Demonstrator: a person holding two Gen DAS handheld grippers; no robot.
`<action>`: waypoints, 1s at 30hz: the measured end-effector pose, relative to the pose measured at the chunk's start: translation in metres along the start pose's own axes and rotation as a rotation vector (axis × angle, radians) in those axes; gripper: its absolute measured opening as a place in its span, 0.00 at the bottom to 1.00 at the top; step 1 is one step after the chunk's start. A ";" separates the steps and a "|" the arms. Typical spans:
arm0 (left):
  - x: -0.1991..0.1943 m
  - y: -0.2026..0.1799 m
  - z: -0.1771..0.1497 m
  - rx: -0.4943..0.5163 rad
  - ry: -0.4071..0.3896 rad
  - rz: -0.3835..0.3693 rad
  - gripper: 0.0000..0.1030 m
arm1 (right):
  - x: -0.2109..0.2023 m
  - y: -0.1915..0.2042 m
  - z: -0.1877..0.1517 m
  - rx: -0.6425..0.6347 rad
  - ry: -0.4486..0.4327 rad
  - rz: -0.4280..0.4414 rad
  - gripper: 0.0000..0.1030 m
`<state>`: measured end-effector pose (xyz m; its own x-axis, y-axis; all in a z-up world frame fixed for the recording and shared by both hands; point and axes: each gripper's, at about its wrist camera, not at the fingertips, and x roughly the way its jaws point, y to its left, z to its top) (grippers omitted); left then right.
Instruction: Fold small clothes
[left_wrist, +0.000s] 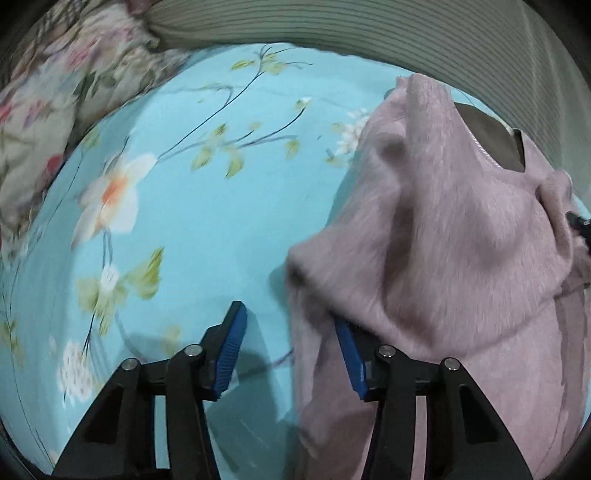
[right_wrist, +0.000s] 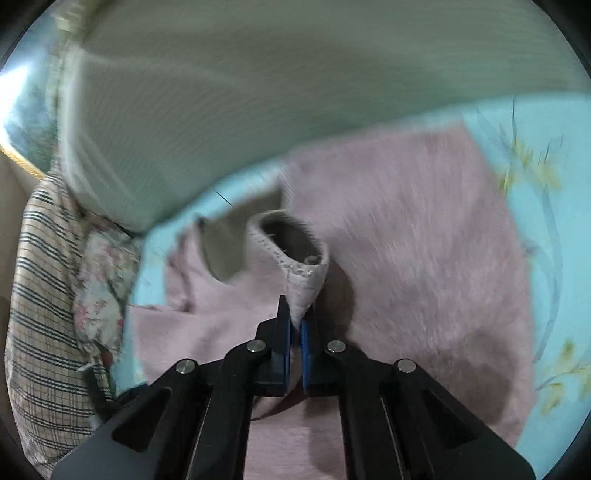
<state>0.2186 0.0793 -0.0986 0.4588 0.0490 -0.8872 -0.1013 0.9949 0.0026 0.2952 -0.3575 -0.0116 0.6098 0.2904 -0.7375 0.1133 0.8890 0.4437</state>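
The right gripper (right_wrist: 295, 325) pinches the pink sweater (right_wrist: 406, 240) on the bed (right_wrist: 535, 206). The left gripper (left_wrist: 290, 325) is half open, with sweater cloth draped over one finger.

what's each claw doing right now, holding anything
Left claw: open, pink garment draped over one finger, not gripped.
Right claw: shut on the pink garment's edge.

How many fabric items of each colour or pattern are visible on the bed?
Pink fuzzy garment: 1
Blue floral bedsheet: 1
Floral pillow: 1
Plaid cloth: 1
Green ribbed cushion: 1
Total: 5
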 end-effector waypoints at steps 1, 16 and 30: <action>0.001 -0.001 0.004 -0.007 -0.002 -0.003 0.38 | -0.017 0.005 0.002 -0.004 -0.042 0.023 0.05; -0.003 -0.020 0.007 -0.114 -0.022 -0.043 0.19 | -0.052 -0.034 -0.037 -0.006 0.132 -0.221 0.39; -0.003 -0.018 0.004 -0.088 -0.055 -0.080 0.20 | 0.129 0.165 0.025 -0.426 0.435 0.185 0.75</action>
<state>0.2228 0.0617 -0.0943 0.5163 -0.0231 -0.8561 -0.1380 0.9843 -0.1097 0.4121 -0.1823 -0.0205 0.2047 0.4900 -0.8473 -0.3397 0.8474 0.4080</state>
